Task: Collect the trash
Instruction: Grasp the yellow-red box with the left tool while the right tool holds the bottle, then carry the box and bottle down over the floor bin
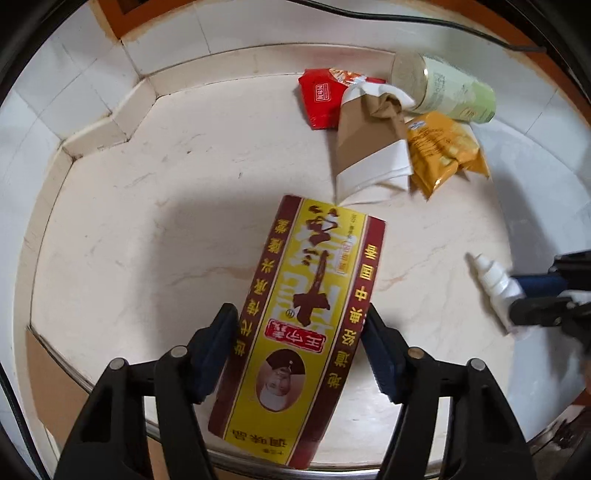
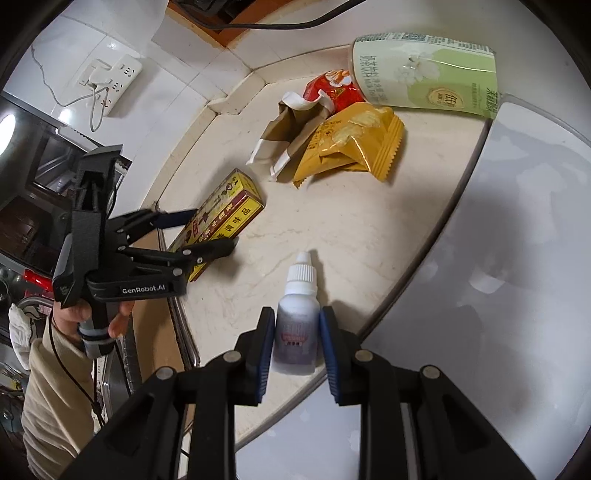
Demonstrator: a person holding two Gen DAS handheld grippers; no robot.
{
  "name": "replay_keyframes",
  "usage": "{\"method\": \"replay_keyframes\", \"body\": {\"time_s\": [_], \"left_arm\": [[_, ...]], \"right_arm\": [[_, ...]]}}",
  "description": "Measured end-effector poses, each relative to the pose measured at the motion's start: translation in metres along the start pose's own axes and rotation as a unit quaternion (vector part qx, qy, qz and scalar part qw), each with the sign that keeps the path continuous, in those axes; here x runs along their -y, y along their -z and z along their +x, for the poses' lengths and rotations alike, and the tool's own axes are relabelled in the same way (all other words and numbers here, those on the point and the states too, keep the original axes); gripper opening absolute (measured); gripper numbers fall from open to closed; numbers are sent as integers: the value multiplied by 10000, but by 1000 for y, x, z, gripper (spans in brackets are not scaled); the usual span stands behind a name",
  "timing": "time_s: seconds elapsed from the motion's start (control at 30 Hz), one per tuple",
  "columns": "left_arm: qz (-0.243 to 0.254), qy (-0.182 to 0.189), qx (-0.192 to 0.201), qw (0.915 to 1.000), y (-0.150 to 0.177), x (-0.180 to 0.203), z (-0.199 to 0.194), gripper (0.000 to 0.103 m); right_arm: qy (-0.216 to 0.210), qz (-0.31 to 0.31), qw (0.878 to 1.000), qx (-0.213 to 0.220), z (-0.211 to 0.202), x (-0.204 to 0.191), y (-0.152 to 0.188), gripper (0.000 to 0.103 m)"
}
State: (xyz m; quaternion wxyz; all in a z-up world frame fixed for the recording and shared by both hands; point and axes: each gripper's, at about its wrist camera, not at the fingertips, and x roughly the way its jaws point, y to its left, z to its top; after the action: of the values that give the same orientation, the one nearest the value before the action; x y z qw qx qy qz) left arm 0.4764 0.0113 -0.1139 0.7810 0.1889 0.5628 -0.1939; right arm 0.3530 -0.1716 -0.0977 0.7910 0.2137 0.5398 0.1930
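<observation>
A: We see a pale marble counter (image 1: pixel 147 229) with a raised lip, white tiled wall behind it, and a black cable (image 2: pixel 266 25) running along the far edge. A white power strip (image 2: pixel 110 79) hangs on the wall at the left.

B: At the far right we have the trash heap: a red wrapper (image 1: pixel 319 99), a brown-and-white paper wrapper (image 1: pixel 369 144), a yellow snack bag (image 1: pixel 441 151) and a pale green cup (image 1: pixel 454 94) lying on its side.

A: Our left claw (image 1: pixel 301 349) straddles the yellow-and-red box (image 1: pixel 306 314) near the counter's near edge, half open, with the pads right at its sides; we cannot tell whether they press.

B: Our right claw (image 2: pixel 297 341) is narrow, clamped on the small white dropper bottle (image 2: pixel 298 317), to the right of the box.
</observation>
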Motion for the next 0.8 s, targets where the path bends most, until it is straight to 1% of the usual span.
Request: {"method": "replay_keyframes", "body": {"time_s": [0.1,0.2,0.37,0.43,0.53,0.7,0.8], "left_arm": [[154,-180,54,9997,4,15,-5,62],[238,-160,123,9995,7,31,-17,62],[306,-230,367,9986,19,65,-60,62],[165,-219,494,9984,29,77,-81,62],[-55,-158,682,9975,50,95,-110,62],[-355,-337,979,9940,100,136,-147,62],[-638,-167,1187,9907,138,161,-164,62]], "right_arm": [[-14,34,10000,27,-5,0,5,25],[-36,52,9999,90,-18,-2,10,25],[-52,-31,9996,286,-54,-14,29,25],[-64,-77,9992,383,-71,-21,40,25],[-35,-185,9985,518,-96,-29,61,25],[51,-341,9973,651,-132,-39,105,25],[195,-503,9957,758,-149,-42,137,25]]}}
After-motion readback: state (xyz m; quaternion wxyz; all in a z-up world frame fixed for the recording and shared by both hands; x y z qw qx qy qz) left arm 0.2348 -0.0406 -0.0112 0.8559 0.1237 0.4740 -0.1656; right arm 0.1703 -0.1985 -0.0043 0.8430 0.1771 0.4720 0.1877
